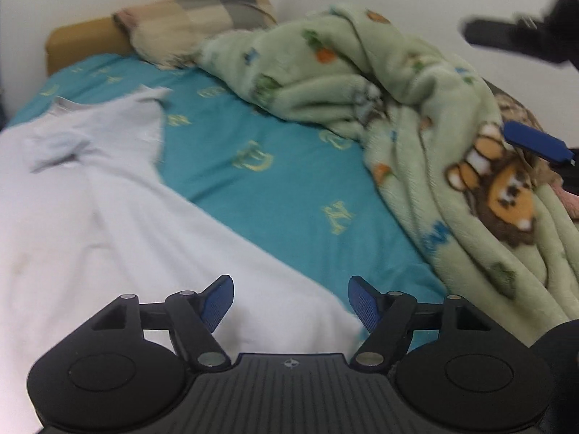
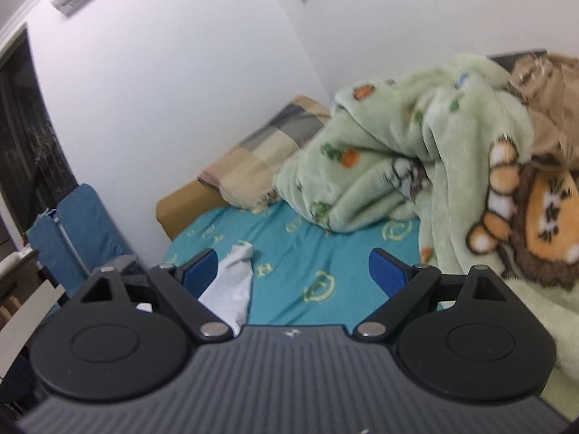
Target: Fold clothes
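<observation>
White garment lies spread on the teal bedsheet, long axis running from 5 o'clock up to its neckline at 10 in the left wrist view. Left gripper hangs just above its near hem, jaws apart, nothing between them. Right gripper is released too, sleeve tip at its 10 o'clock. Left is nearer. Green blanket is heaped at 2 o'clock.

You can make out pale yellow letter-like emblems on the teal bedsheet, but none of them reads clearly.
</observation>
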